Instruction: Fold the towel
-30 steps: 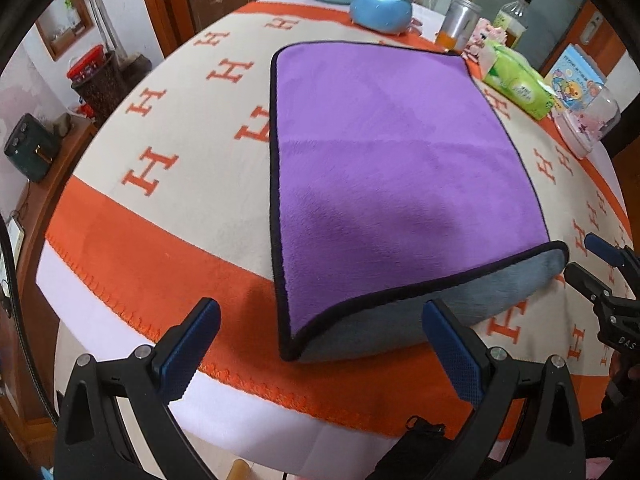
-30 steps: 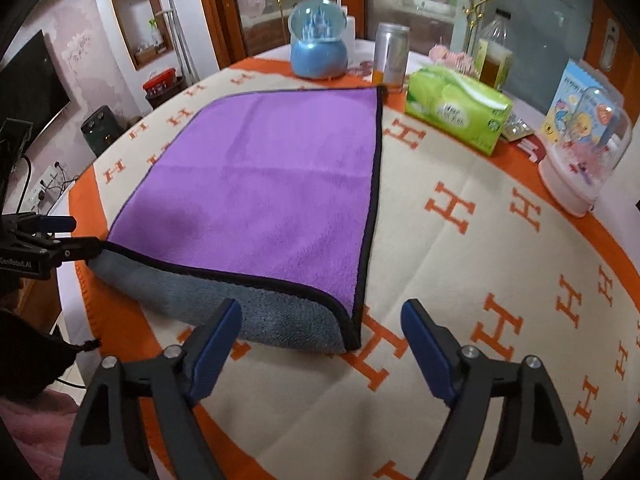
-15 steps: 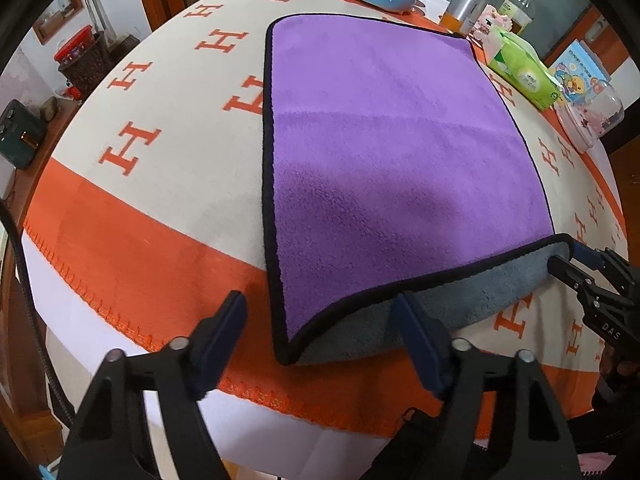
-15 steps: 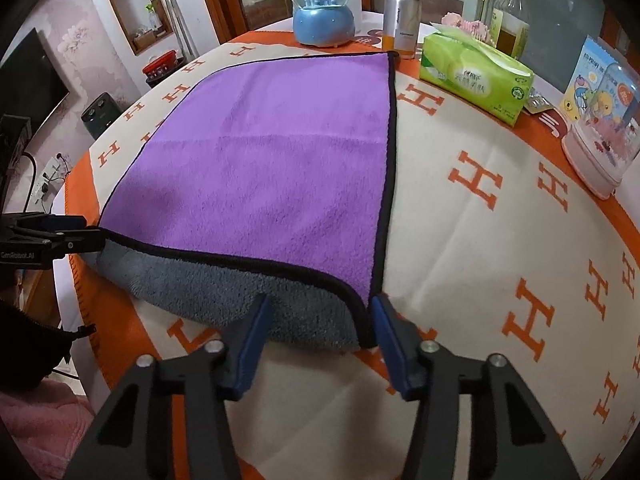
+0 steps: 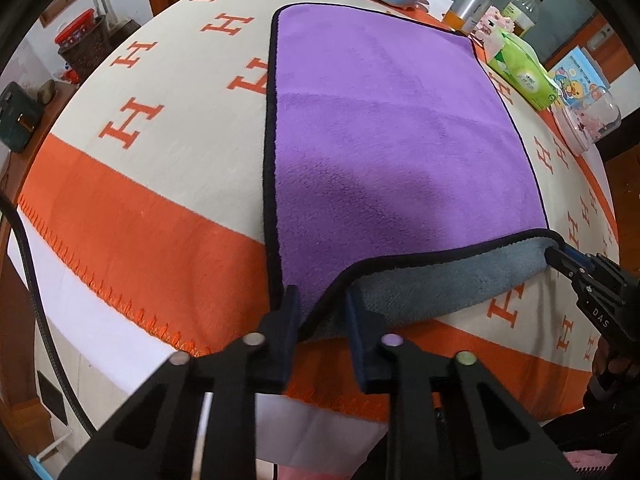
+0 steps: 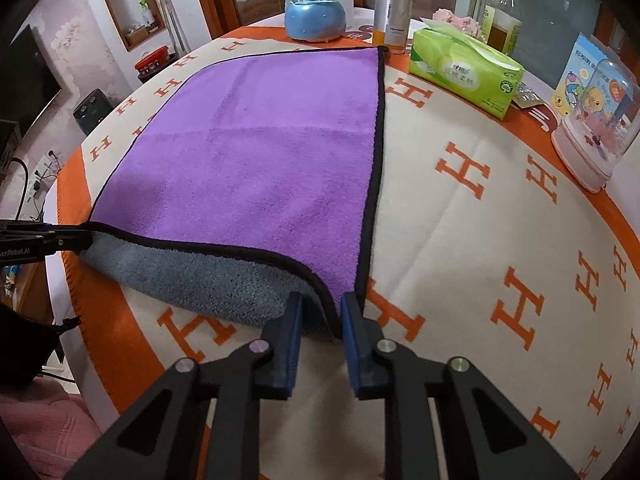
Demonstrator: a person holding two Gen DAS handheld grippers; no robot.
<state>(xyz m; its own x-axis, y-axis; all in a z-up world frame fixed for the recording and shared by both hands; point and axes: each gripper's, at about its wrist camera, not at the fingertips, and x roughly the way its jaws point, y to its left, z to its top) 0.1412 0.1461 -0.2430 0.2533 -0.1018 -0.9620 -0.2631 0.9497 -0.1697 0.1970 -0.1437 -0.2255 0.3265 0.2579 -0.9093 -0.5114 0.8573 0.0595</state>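
Towel (image 5: 400, 128), purple on its upper face with a grey underside and black piping, lies spread across the middle of a round tabletop (image 5: 132, 200) covered in a cream-and-orange cloth printed with H letters. Its near edge is turned up, grey side showing. The left hand-held gripper (image 5: 320, 312) has its fingers drawn narrow around the towel's near left corner, fabric pinched between the blue pads. The right hand-held gripper (image 6: 318, 316) is likewise closed down on the near right corner, the black hem running between its fingers. Beyond the towel's far edge stand a blue snow globe (image 6: 314, 4) and a metal can (image 6: 394, 16); a green tissue pack (image 6: 464, 68) lies just beside the far right corner, with a clear domed ornament (image 6: 596, 128) further right.
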